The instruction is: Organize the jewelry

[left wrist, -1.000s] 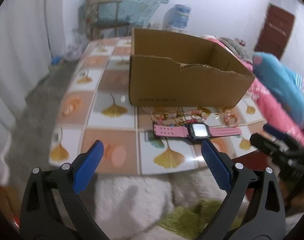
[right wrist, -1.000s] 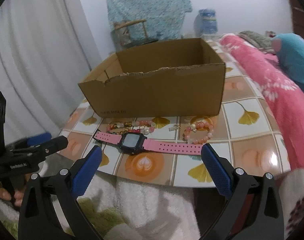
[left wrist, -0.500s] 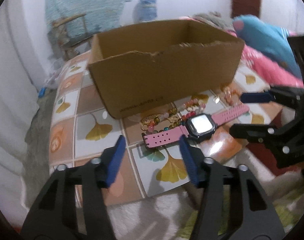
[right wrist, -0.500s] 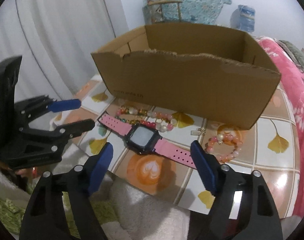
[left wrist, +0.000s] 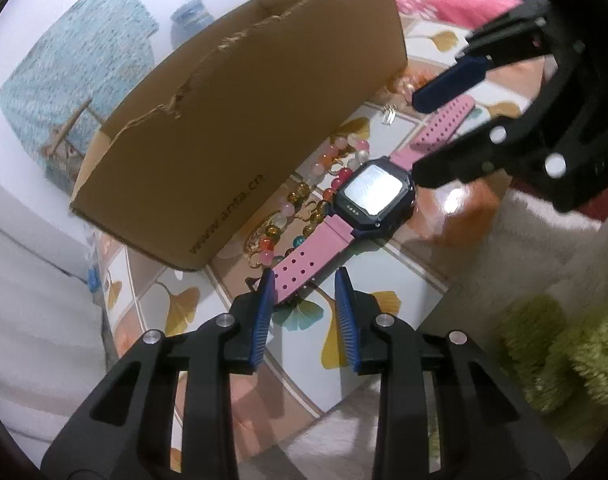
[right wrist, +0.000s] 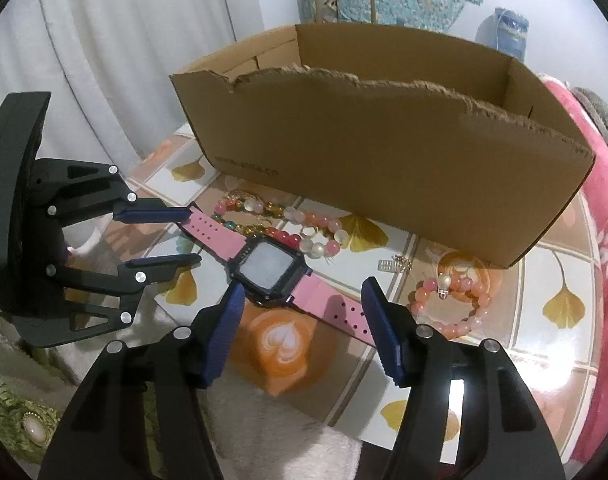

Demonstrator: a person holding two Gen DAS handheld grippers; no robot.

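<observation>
The left claw point(left wrist: 302, 286) has just been narrowing, its pads astride one end of the single pink watch point(left wrist: 349, 210) without pressing it; the right claw point(right wrist: 302, 294) has also been narrowing and brackets the other strap, jaws apart; two bead bracelets point(right wrist: 449, 306) lie on the worktop point(right wrist: 551, 364) beside one cardboard box point(right wrist: 383, 160).
</observation>
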